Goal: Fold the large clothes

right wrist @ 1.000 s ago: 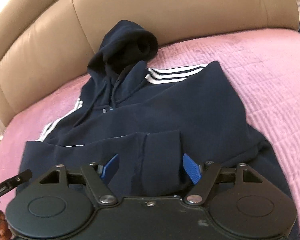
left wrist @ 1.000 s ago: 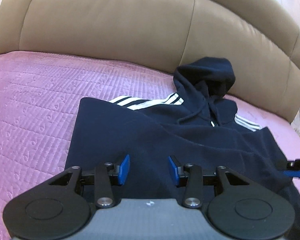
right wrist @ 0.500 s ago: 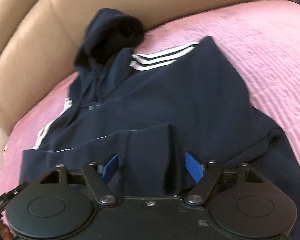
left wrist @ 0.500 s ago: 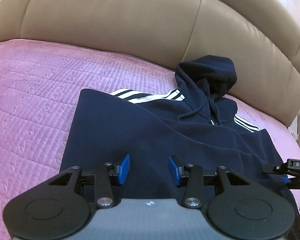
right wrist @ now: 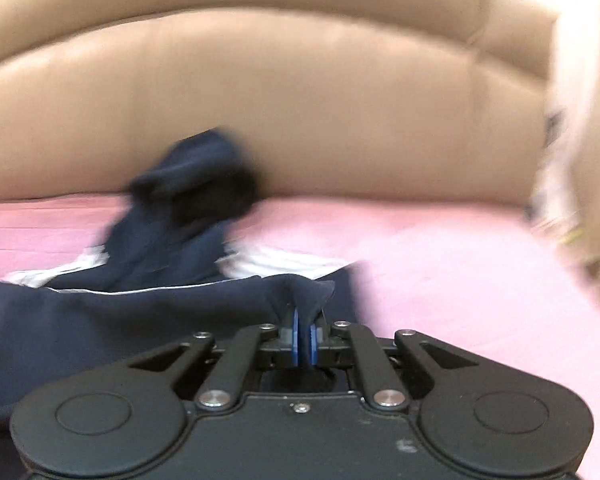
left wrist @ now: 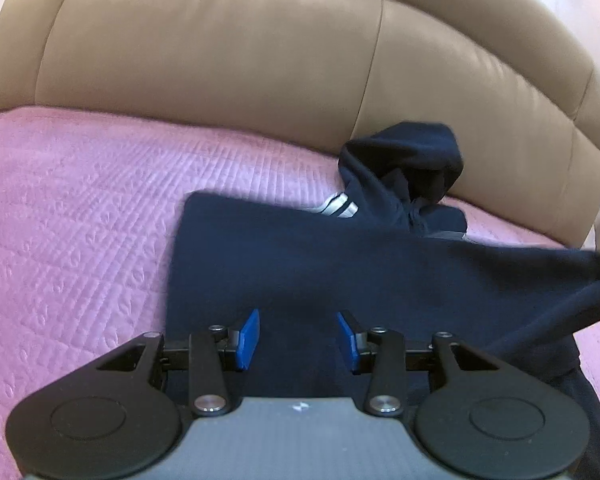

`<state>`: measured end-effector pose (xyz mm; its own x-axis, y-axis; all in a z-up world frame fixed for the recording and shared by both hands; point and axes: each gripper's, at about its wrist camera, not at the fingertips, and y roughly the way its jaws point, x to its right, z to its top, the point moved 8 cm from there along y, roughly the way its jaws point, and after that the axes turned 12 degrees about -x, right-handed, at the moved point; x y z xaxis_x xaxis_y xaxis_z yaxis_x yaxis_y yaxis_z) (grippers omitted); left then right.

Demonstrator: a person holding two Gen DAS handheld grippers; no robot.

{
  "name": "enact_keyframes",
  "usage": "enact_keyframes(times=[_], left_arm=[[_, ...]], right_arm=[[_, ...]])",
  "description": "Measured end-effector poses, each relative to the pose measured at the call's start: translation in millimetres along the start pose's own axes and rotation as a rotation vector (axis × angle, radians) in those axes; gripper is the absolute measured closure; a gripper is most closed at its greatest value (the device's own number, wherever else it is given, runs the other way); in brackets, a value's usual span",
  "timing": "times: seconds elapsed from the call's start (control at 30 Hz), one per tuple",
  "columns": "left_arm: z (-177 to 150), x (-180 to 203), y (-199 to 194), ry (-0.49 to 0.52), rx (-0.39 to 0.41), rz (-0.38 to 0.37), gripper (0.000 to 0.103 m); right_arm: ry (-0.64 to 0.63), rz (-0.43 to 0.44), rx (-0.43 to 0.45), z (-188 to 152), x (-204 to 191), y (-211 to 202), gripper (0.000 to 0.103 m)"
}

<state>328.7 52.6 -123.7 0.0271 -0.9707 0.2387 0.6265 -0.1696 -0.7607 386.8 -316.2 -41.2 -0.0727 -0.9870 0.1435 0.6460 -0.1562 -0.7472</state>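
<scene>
While your left gripper [left wrist: 298, 338] hangs over the near left part of the navy hoodie [left wrist: 300, 264], its blue pads stand half apart with flat dark fabric showing between them. Nothing in the left wrist view shows them pinching the cloth, so treat that side as ungripped. To its left lies bare pink quilted bedspread [left wrist: 72, 216]; beyond rises the tan leather headboard [left wrist: 220, 60].

Moving right, the hoodie lies spread on the bedspread with its hood [left wrist: 412, 156] up against the headboard and white sleeve stripes [left wrist: 338, 206] peeking out just below it. The body looks already narrowed, judging by the straight left edge and the stripes tucked under the front panel, so the side folds seem done.

Further right, the hem edge is lifted clear of the bed and stretches off toward the frame's right border. In the right wrist view, which is blurred, your right gripper [right wrist: 302, 334] is clamped on a bunched corner of that hem, with cloth sticking up from between the pads.

What remains, by my reading, is the bottom-to-top fold: your left side must still take its corner, then both carry the hem toward the hood.
</scene>
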Motion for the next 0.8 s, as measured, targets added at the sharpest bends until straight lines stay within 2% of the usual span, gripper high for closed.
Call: enact_keyframes(times=[0.03, 0.07, 0.1, 0.13, 0.17, 0.23, 0.27, 0.37, 0.4, 0.47, 0.53, 0.57, 0.6, 0.67, 0.73, 0.77, 0.8], left_arm=[[-2, 0, 4, 0.000, -0.013, -0.013, 0.058], [-5, 1, 9, -0.005, -0.027, -0.025, 0.058], [-7, 0, 12, -0.006, -0.034, -0.019, 0.058], [-8, 1, 14, 0.001, -0.033, -0.011, 0.058], [-8, 3, 14, 0.019, -0.028, 0.002, 0.058], [-8, 6, 13, 0.042, -0.023, 0.017, 0.058], [-7, 6, 11, 0.046, -0.016, 0.016, 0.058], [-3, 6, 4, 0.030, 0.010, 0.000, 0.058], [-2, 7, 2, 0.028, 0.004, -0.013, 0.058], [-3, 8, 6, 0.038, -0.044, -0.018, 0.058], [-8, 5, 15, 0.049, -0.096, 0.020, 0.059], [-12, 3, 21, 0.062, -0.130, 0.043, 0.062], [-16, 2, 25, 0.072, -0.152, 0.065, 0.065], [-18, 4, 27, 0.100, -0.161, 0.087, 0.065], [-18, 7, 26, 0.117, -0.166, 0.100, 0.065], [-18, 7, 25, 0.117, -0.161, 0.099, 0.065], [-18, 5, 24, 0.108, -0.157, 0.090, 0.065]], right_arm=[[0.004, -0.018, -0.011, 1, 9, 6, 0.091], [0.025, 0.000, -0.048, -1, 16, 17, 0.080], [0.050, 0.046, -0.094, -5, 21, 33, 0.056], [0.064, 0.059, -0.139, -12, 25, 51, 0.043], [0.062, 0.032, -0.178, -20, 28, 64, 0.029], [0.033, -0.027, -0.248, -34, 33, 85, 0.030], [0.037, -0.035, -0.249, -38, 37, 84, 0.030], [0.098, 0.011, -0.157, -30, 42, 56, 0.030], [0.111, 0.050, -0.099, -25, 38, 41, 0.029], [0.097, 0.109, -0.051, -21, 18, 27, 0.033], [0.033, 0.102, -0.097, -29, -7, 36, 0.070], [-0.018, 0.079, -0.144, -38, -20, 49, 0.098], [-0.057, 0.056, -0.201, -49, -29, 65, 0.099], [-0.056, 0.045, -0.310, -73, -35, 96, 0.100], [-0.028, 0.053, -0.289, -74, -31, 94, 0.099], [-0.014, 0.052, -0.300, -68, -31, 91, 0.092], [0.013, 0.088, -0.286, -58, -32, 84, 0.086]])
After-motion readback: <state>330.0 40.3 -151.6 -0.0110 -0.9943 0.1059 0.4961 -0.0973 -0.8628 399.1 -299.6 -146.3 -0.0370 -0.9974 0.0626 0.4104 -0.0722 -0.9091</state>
